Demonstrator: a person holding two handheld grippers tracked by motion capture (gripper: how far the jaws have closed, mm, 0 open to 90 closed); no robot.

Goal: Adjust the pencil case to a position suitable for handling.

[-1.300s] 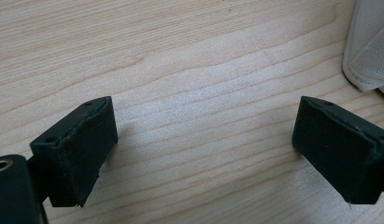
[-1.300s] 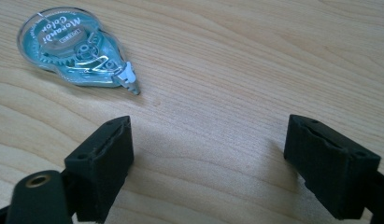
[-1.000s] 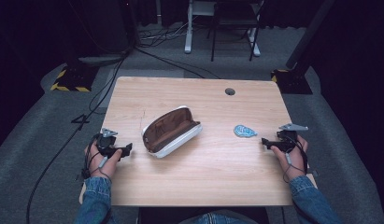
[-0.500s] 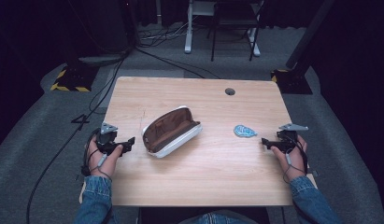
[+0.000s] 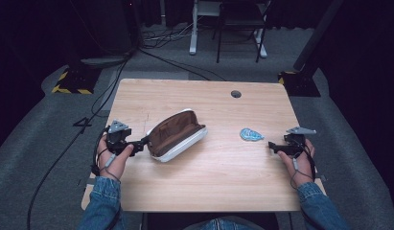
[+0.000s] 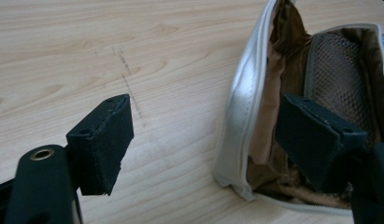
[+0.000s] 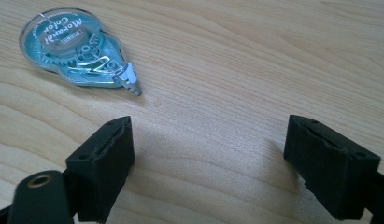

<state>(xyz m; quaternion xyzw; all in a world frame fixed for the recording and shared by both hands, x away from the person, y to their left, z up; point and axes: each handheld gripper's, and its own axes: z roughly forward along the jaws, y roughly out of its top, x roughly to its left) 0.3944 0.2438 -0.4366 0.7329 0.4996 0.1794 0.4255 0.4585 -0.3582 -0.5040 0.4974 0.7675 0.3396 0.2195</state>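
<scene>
An open pouch, white outside and brown inside, lies slanted at the table's left middle. My left gripper is open at the pouch's near-left end. In the left gripper view the pouch's white rim runs between the jaws: one jaw hangs over the brown lining and mesh pocket, the other over bare wood, and neither pad presses on it. A blue-green correction tape roller lies flat at the right. My right gripper rests open just right of it, and the right gripper view shows the roller beyond the jaws at upper left.
The wooden table has a round cable hole near its far edge. Bare wood lies between the pouch and the roller. Behind the table on the dark floor are cables, a chair and stand legs, and a yellow-striped base.
My left gripper has risen a little and moved right, up to the pouch's open end. The right gripper, the pouch and the roller have stayed put.
</scene>
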